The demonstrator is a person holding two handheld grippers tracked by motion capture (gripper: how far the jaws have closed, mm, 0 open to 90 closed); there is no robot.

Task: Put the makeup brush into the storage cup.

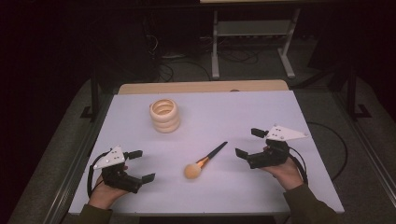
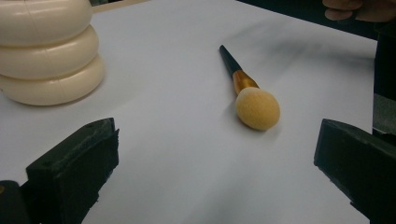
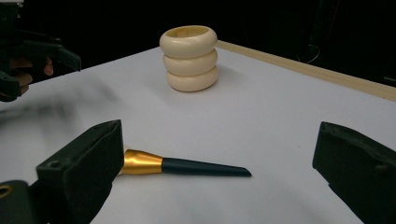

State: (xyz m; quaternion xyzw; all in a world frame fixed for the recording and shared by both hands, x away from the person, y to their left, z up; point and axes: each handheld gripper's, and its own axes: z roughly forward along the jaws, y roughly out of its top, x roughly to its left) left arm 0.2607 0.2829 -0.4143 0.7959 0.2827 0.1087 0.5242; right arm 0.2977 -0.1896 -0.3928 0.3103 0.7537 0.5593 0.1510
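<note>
A cream ringed holder (image 1: 164,115) stands upright on the white counter (image 1: 243,112), toward its far left. A wooden strip (image 1: 201,87) runs along the counter's far edge. Beyond it, on the dark floor, stand grey frame legs (image 1: 215,51) with loose cables (image 1: 173,70).

White table (image 1: 261,112), dark room, grey floor (image 1: 261,65).

black fingers (image 2: 74,163), olive sleeves (image 1: 310,205)
</note>
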